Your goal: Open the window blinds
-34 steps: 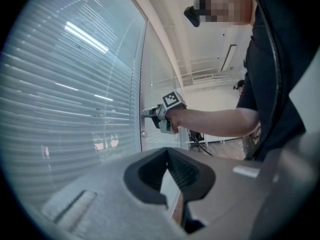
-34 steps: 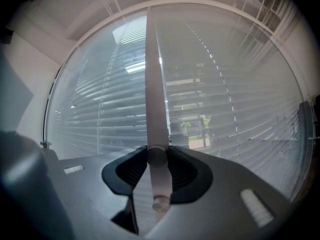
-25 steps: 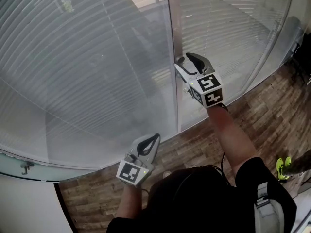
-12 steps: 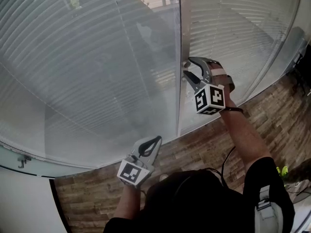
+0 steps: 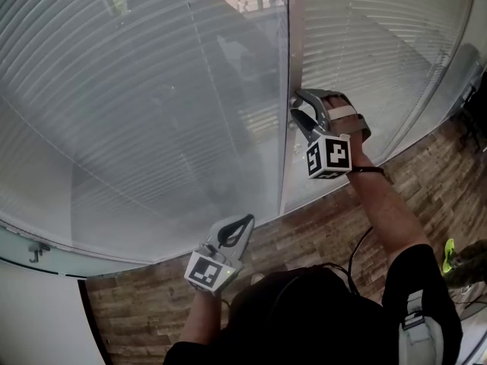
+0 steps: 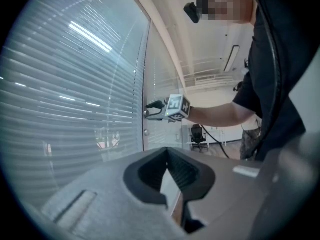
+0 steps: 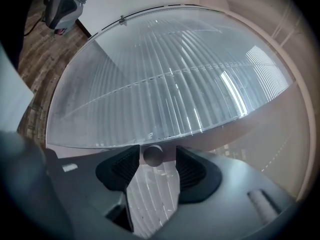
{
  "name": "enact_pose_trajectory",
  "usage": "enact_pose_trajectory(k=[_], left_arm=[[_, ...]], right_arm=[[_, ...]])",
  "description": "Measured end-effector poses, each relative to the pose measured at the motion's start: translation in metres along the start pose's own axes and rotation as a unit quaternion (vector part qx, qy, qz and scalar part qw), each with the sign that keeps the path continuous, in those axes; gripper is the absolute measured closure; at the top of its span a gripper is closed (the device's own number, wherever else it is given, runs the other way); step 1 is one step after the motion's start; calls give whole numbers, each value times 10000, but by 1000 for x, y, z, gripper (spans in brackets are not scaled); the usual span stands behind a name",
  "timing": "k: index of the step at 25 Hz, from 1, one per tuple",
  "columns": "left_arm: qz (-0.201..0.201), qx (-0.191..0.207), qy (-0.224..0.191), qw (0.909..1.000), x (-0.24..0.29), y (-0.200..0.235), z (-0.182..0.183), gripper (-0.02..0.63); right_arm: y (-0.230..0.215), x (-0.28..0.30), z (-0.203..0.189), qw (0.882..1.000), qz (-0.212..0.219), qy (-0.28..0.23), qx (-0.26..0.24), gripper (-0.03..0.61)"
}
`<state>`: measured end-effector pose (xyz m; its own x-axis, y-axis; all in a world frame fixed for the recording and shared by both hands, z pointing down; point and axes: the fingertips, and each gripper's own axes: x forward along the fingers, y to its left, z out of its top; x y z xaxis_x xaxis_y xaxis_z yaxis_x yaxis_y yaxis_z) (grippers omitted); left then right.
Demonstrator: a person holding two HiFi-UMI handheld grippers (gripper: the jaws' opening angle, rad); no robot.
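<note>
The right tongs (image 5: pixel 295 105), parted, straddle a small round knob (image 7: pixel 152 155) on the frame (image 5: pixel 294 36) between the window blinds (image 5: pixel 152 112), while the left tongs (image 5: pixel 245 220) hang closed and empty lower down.

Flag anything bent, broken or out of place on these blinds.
Nothing stands out. The blinds show even, parallel slats, none visibly bent or sagging. The round knob sits untouched between the right gripper's open jaws. The left gripper hangs low, shut and empty.

head view looks steeply down at the blinds (image 5: pixel 137 105); left gripper view, farther back, shares the right gripper (image 5: pixel 297 106) with it; right gripper view sits close, seemingly tilted.
</note>
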<state>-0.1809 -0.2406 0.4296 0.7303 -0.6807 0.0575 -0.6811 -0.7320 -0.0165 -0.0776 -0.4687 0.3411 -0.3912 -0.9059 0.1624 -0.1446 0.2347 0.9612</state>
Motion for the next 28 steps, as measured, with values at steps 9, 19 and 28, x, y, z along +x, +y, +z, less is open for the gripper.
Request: enact_pose_trajectory(k=[9,19,28], left_arm=[[22,-39,19,10000,-3,2,-3,609],[-14,-46,-18,10000,-2,1,-3,609],[-54,-59,12,10000,-1,-1,-4,609]], right_arm=[[0,3,2,10000,-32,38,-85,371],[2,3,1,9997,-36,77,-218,448],[2,2,0,9999,-37,100,-68,449]])
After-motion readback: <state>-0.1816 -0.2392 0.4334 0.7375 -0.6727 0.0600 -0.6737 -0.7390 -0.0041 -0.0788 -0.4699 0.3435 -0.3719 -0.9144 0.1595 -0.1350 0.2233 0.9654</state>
